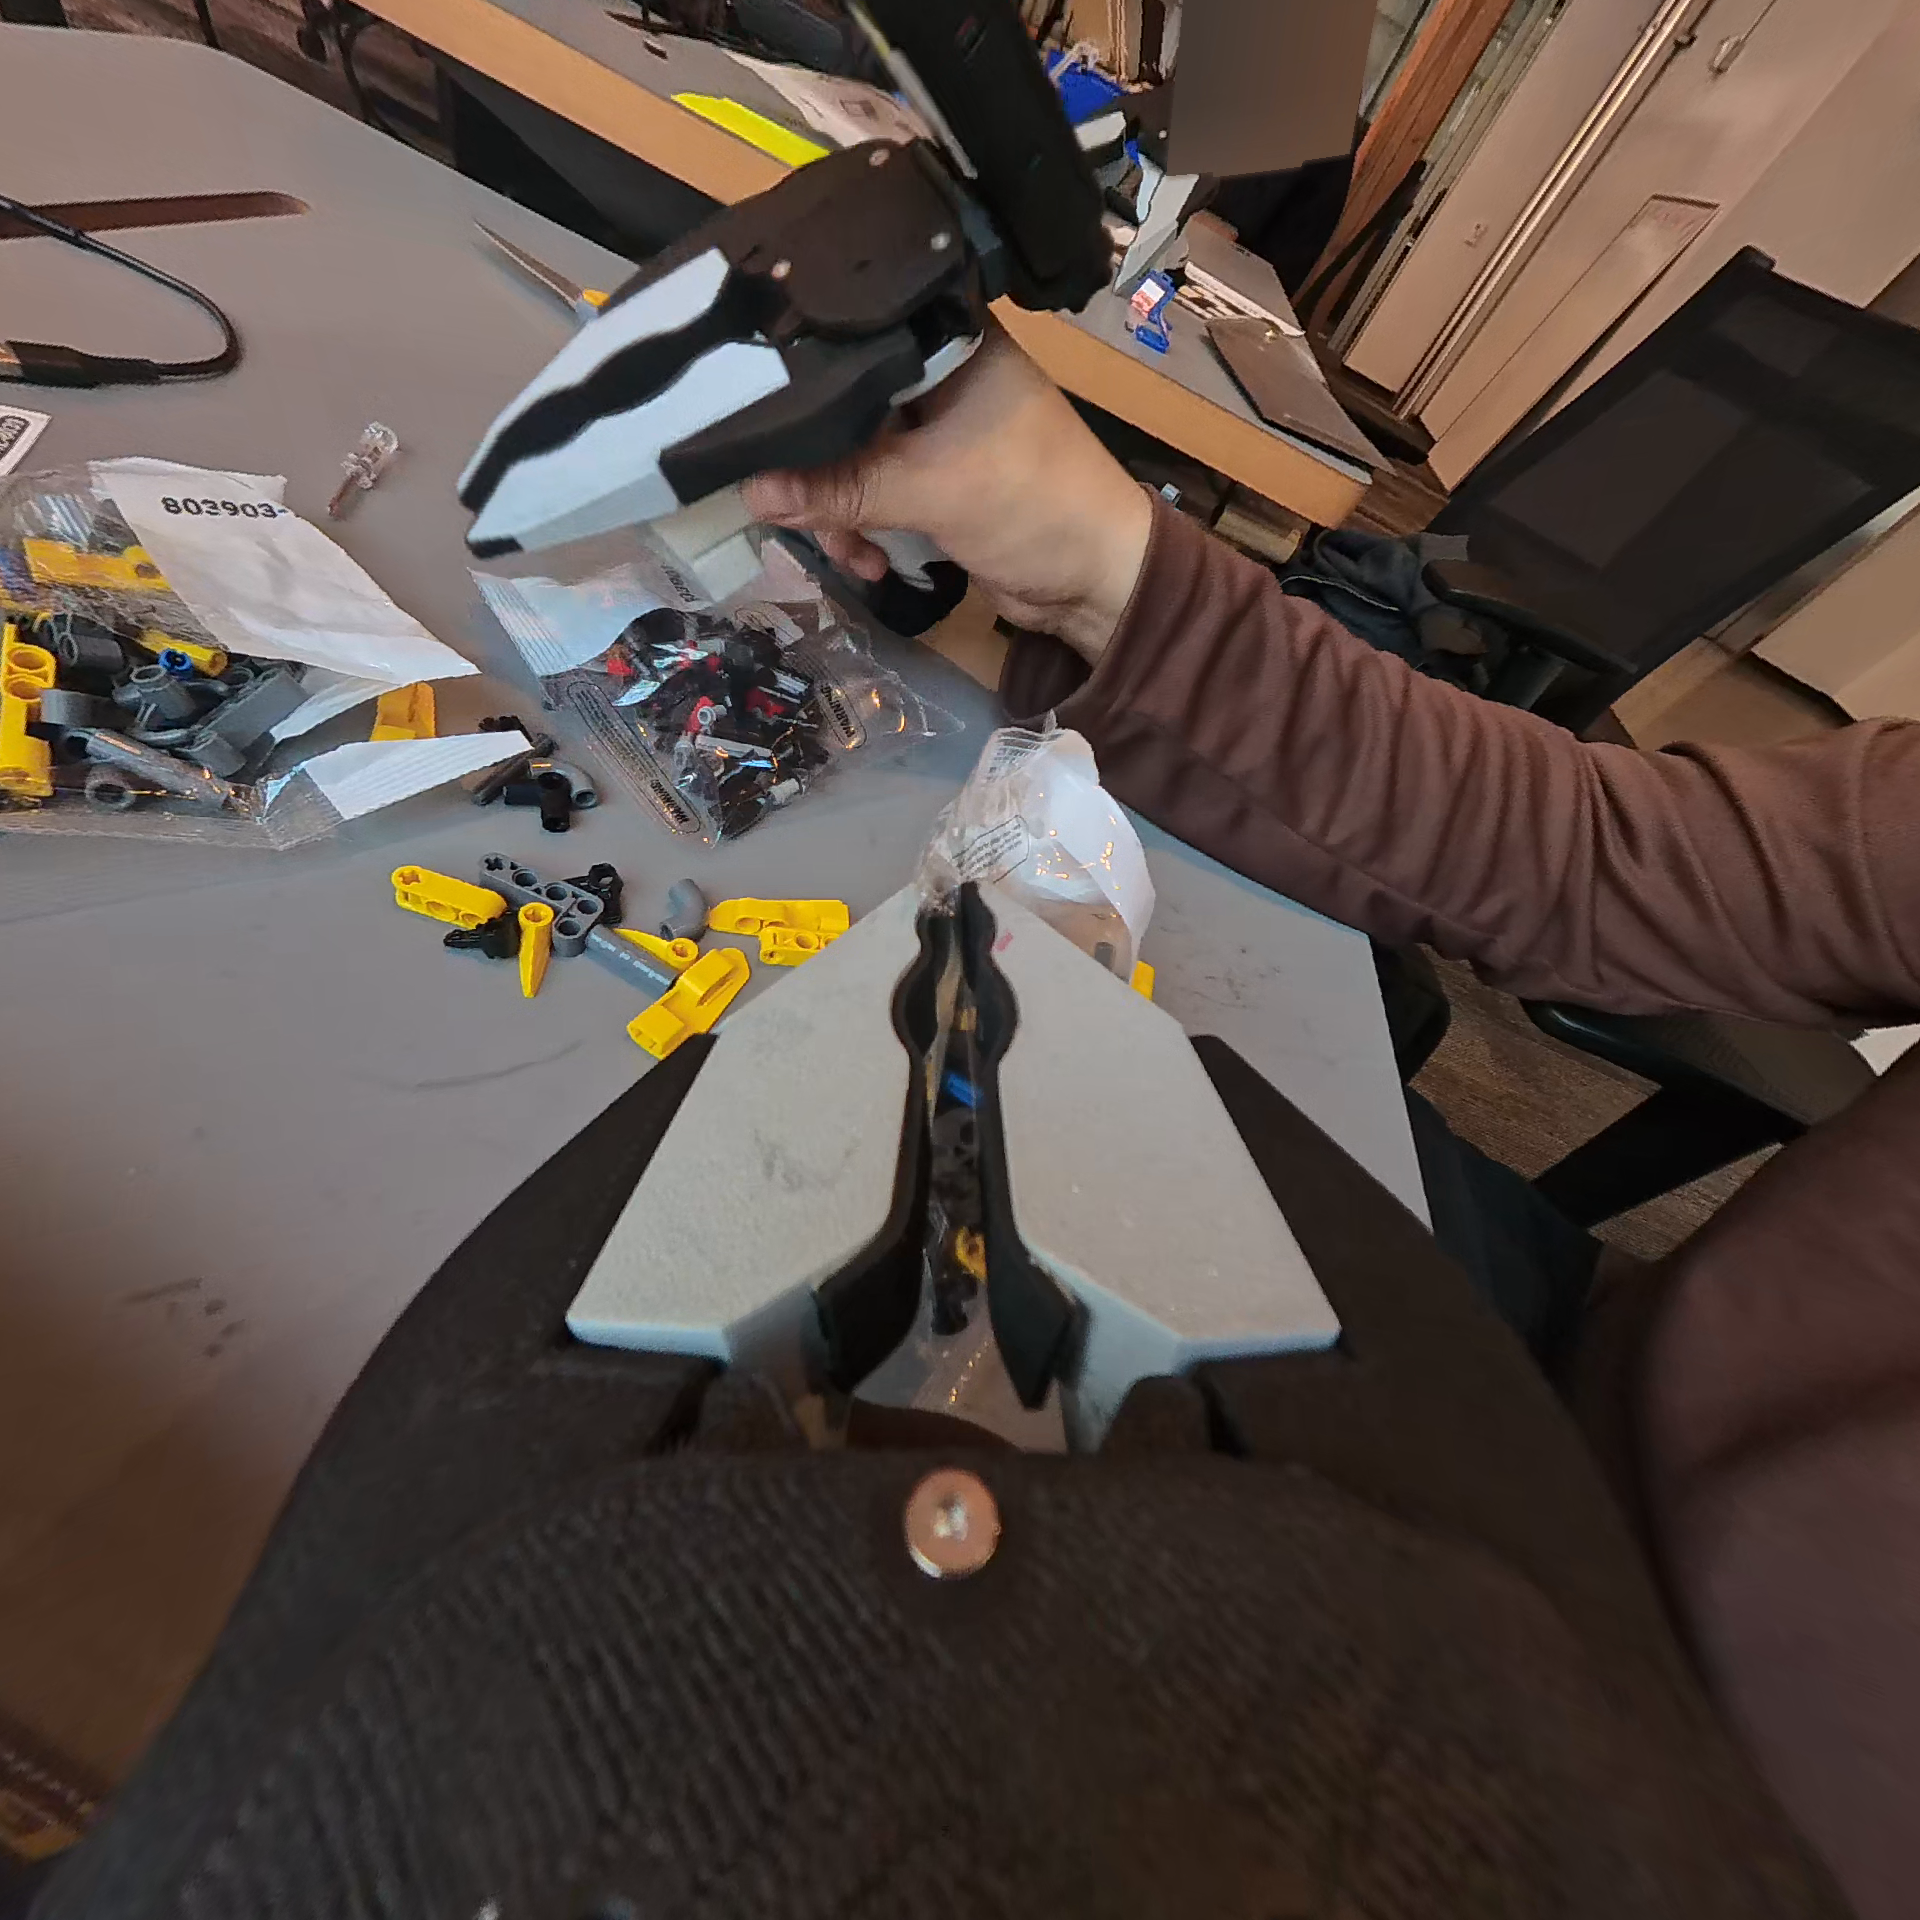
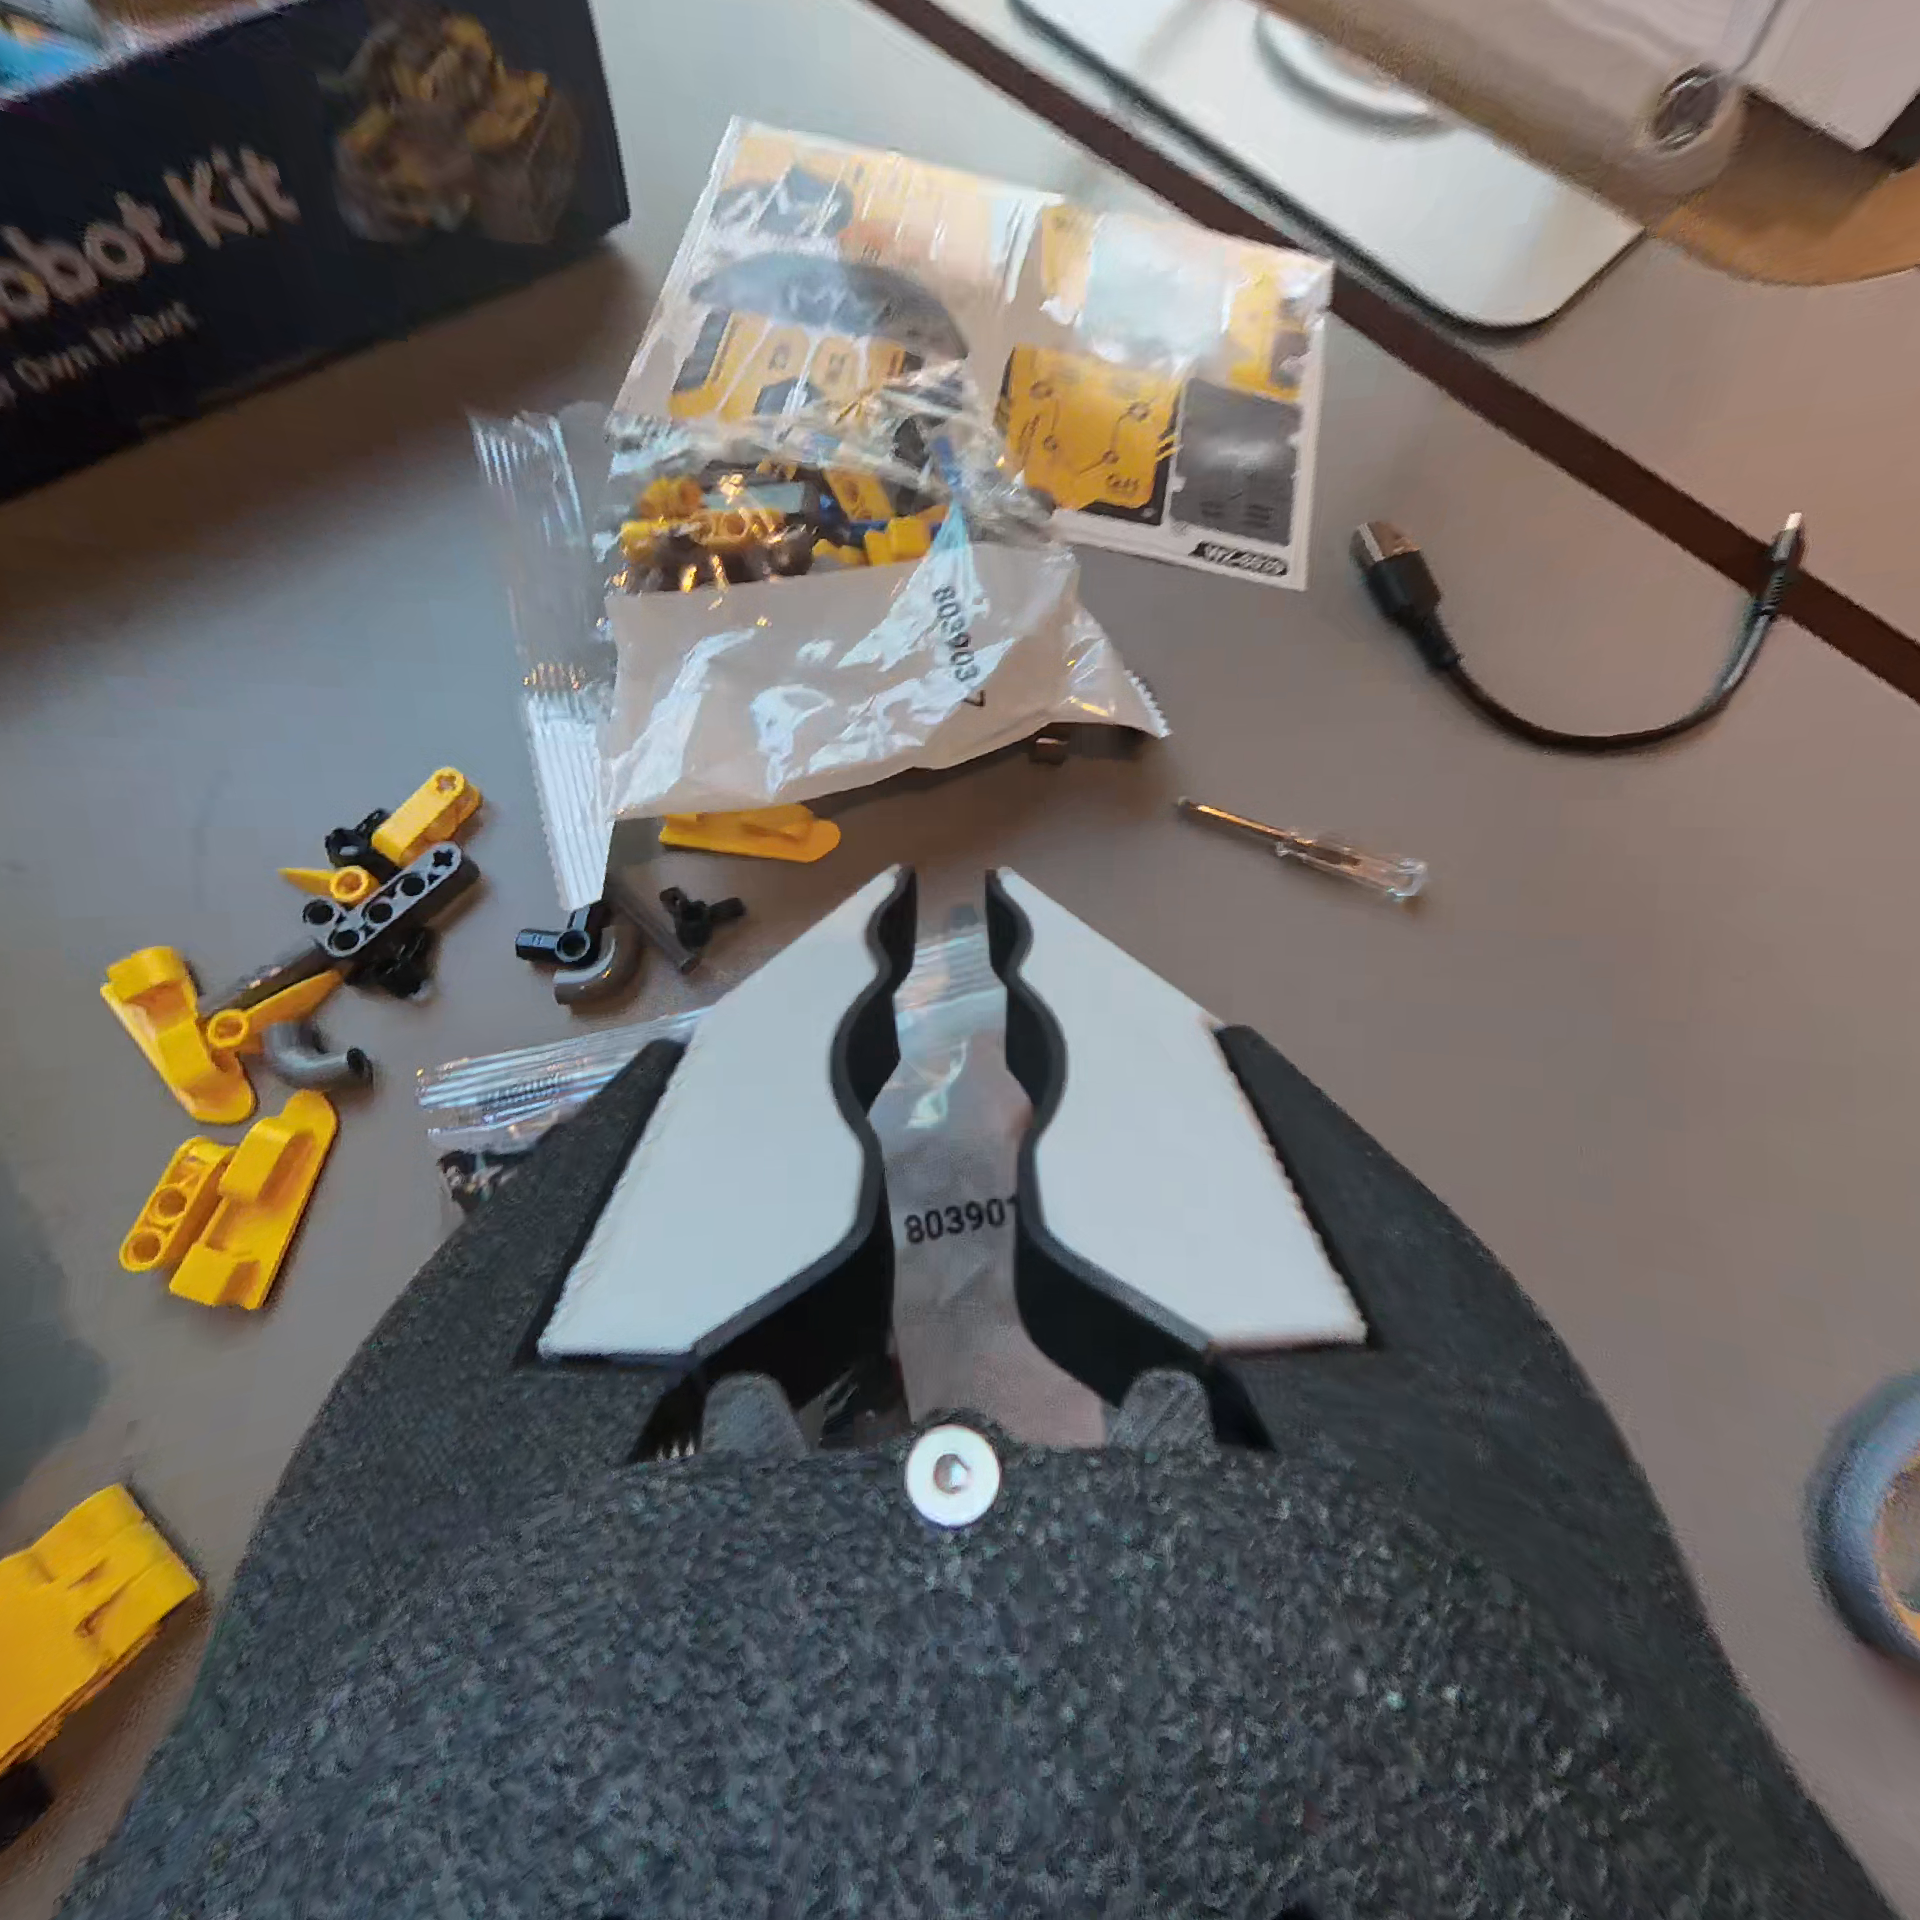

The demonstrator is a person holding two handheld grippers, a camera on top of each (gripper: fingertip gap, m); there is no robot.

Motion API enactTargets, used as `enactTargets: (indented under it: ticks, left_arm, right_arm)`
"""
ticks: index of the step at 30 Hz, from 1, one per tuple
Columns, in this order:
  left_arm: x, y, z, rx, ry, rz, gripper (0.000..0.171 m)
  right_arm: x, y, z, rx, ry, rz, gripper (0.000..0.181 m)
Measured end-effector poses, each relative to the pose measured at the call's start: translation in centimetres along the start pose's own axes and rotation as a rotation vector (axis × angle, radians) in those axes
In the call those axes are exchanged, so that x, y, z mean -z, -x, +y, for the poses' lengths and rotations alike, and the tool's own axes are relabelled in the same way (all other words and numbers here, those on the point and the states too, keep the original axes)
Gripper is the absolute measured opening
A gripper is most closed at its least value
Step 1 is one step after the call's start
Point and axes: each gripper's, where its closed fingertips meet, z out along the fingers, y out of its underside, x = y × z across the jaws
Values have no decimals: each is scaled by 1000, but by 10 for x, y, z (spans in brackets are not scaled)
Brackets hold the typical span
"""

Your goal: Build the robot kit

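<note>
Centrally, a crinkly clear plastic bag of small building parts — pinched by its edge in the left tongs, lifted above the grey tabletop. Light, limp, slippery film; best gripped at the seam. Right tongs narrowly parted, empty, over another bag — loose yellow pieces nearby.

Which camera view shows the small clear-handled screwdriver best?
The right wrist view. The screwdriver lies there whole on the grey table, shaft and clear handle distinct, right of the open right gripper. The left wrist view shows it only small and far, beyond the bags.
</note>
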Motion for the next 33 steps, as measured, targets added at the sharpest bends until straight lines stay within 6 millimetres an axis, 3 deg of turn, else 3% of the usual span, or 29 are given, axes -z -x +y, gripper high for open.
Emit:
enactTargets:
  ticks: [3,8,11,15,22,24,29,33]
  left_arm:
    - [-1,-1,-1,2,-2,2,0]
    - [-1,-2,-1,-1,-3,4,0]
    - [-1,-2,-1,-1,-3,4,0]
    - [-3,-3,-1,-1,-2,6,0]
    - [-4,-3,1,-1,7,8,0]
    - [-3,-3,1,0,7,5,0]
    - [-3,-2,-1,0,2,4,0]
    - [-3,-3,0,1,4,6,0]
  right_arm:
    - [5,-5,-10,-61,-70,7,31]
    - [5,29,-27,-105,-145,-170,49]
    - [-6,42,-21,-73,-90,-177,61]
    - [-21,46,-6,27,13,-113,48]
    - [-19,76,-10,147,-11,-224,28]
    - [-12,66,-16,127,-41,-204,37]
    - [11,13,-14,-28,-69,-118,46]
    - [18,12,9,-20,41,-185,37]
